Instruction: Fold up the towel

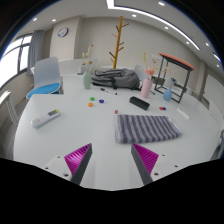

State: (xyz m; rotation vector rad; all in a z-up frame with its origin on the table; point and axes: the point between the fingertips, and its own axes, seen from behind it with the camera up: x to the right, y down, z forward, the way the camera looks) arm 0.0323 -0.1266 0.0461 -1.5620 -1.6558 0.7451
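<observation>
Though no writing readable, tongs wide open, empty, short of striped towel.

We see a white tabletop; a grey striped towel lies flat near its near edge; a white remote rests toward the left edge; a dark heap of cloth sits at the far edge.
</observation>
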